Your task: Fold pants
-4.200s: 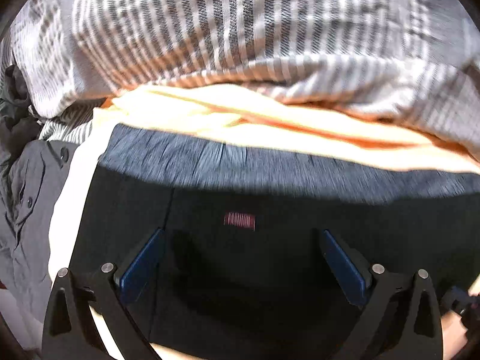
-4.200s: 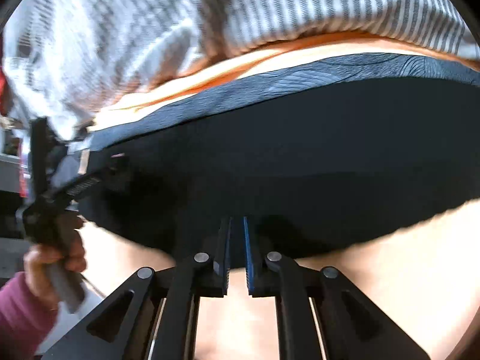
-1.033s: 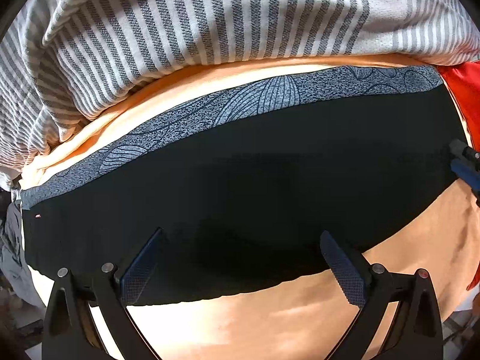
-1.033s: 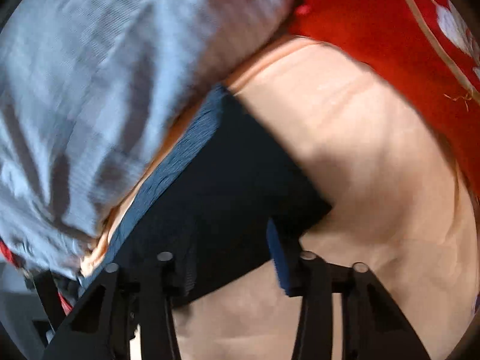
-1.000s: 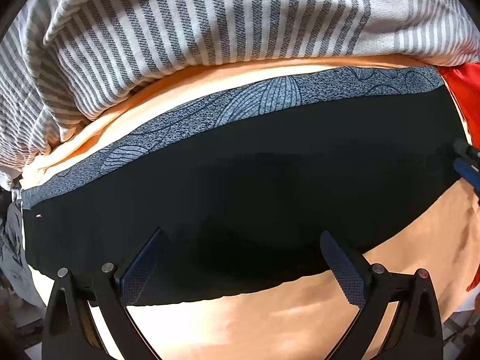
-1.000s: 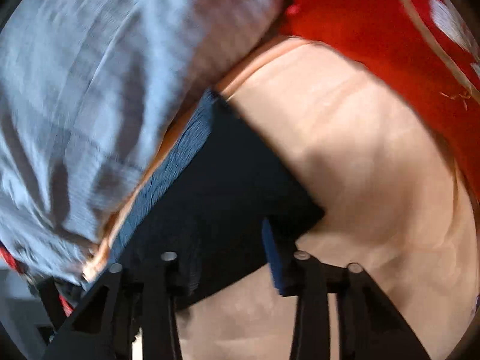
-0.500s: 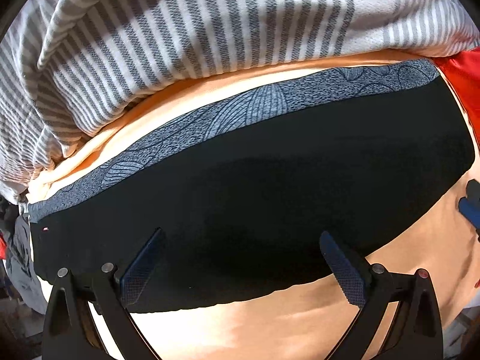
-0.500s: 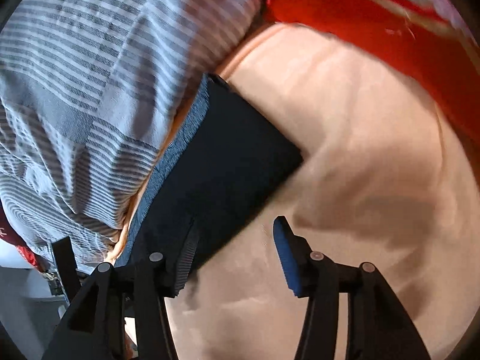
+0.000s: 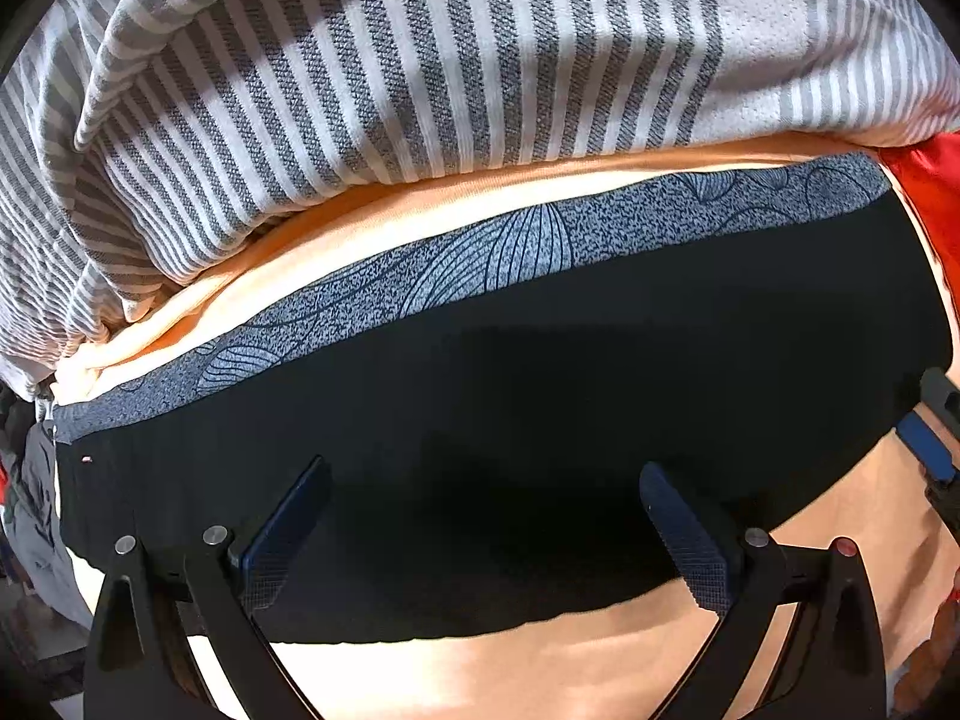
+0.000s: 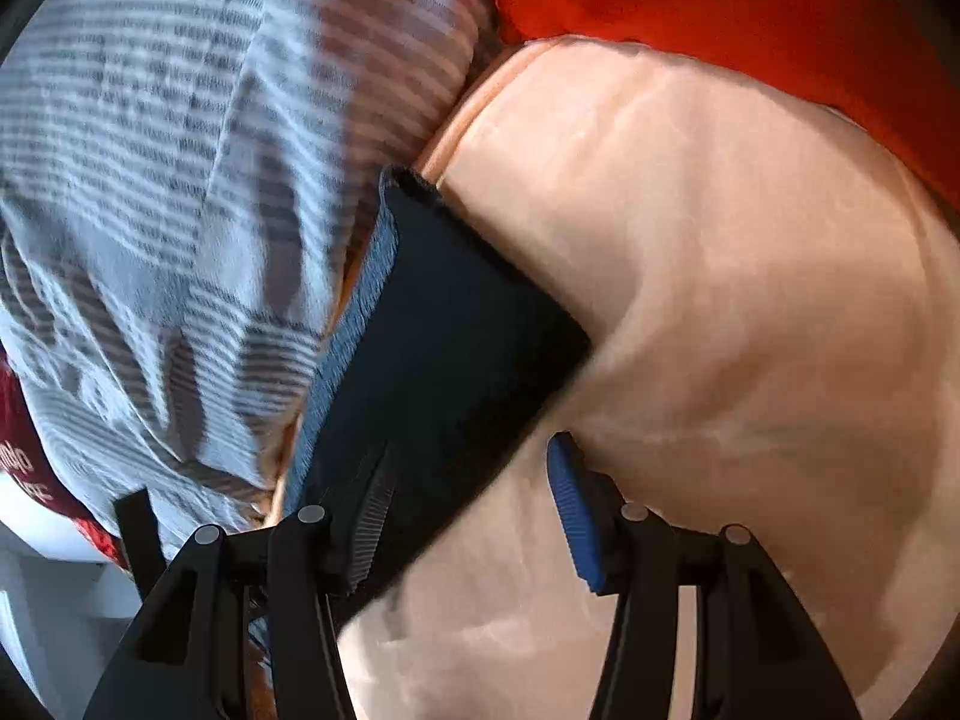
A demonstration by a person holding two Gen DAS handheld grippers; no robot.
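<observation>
The black pants [image 9: 540,396], folded, lie flat on a peach sheet [image 9: 540,666], with a grey-blue patterned waistband [image 9: 510,246] along their far edge. My left gripper [image 9: 486,516] is open and empty, its jaws spread wide just over the near edge of the pants. In the right wrist view the pants [image 10: 438,348] show as a narrow black strip. My right gripper [image 10: 468,498] is open and empty at their right end. Its blue pad also shows at the right edge of the left wrist view [image 9: 924,444].
A grey and white striped cloth [image 9: 420,78] is piled right behind the waistband and also shows in the right wrist view [image 10: 168,192]. A red cloth [image 10: 720,18] lies at the far right. Dark grey clothing [image 9: 36,516] sits at the left edge.
My right gripper has opened, let go of the pants' end and drawn back a little. The pants now lie flat. My left gripper stays open in about the same place.
</observation>
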